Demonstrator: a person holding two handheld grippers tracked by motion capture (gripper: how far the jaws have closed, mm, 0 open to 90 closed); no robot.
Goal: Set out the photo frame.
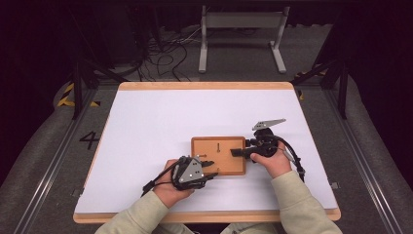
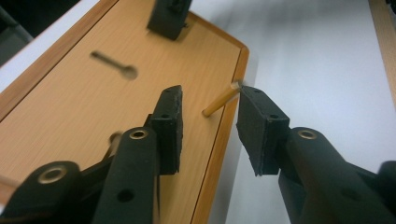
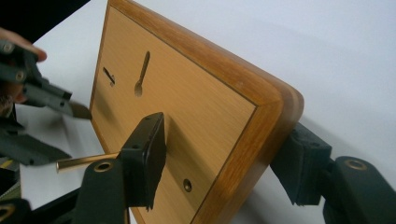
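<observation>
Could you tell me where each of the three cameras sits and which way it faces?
High view: above the person's side, looking forward and down on the white table; both forearms, left tongs and right tongs show.
Left gripper view: on the left tongs, looking along its jaws at the wooden board and a brass pin.
Right gripper view: on the right tongs, whose jaws straddle the board's edge.
All three views share the board.
</observation>
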